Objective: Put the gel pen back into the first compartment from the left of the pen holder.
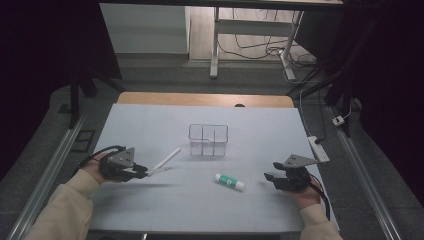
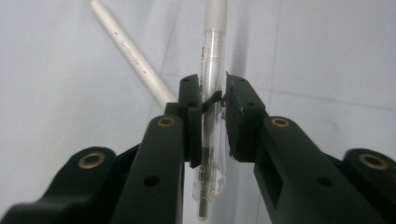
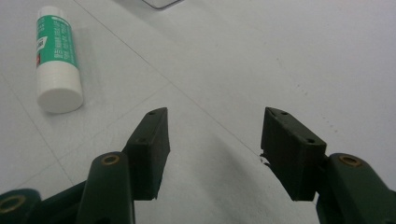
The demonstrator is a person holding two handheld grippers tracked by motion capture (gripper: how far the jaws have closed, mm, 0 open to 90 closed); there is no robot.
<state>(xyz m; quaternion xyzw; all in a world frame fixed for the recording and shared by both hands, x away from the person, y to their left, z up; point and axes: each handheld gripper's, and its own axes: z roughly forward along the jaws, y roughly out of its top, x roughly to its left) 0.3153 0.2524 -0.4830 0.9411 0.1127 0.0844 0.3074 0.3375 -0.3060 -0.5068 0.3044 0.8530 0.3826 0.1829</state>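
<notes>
1. While the counter (image 1: 150, 200) carries a clear wire-rimmed holder (image 1: 208, 139) mid-table, the left gripper (image 1: 145, 172) is nearer it.
2. Right gripper (image 3: 212, 140): fingers wide, empty.
3. Left fingers (image 2: 191, 116) clamp the clear pen (image 2: 212, 70), its long axis running straight ahead; a white pen (image 2: 130, 56) lies beside.

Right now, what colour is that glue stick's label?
Green, on the white glue stick; clearest in the right gripper view.

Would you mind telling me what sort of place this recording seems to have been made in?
Probably a lab or office workroom set up for recording: a white-covered table ringed by dark curtains, a desk frame behind with loose cables across the floor, and metal rails alongside.
</notes>
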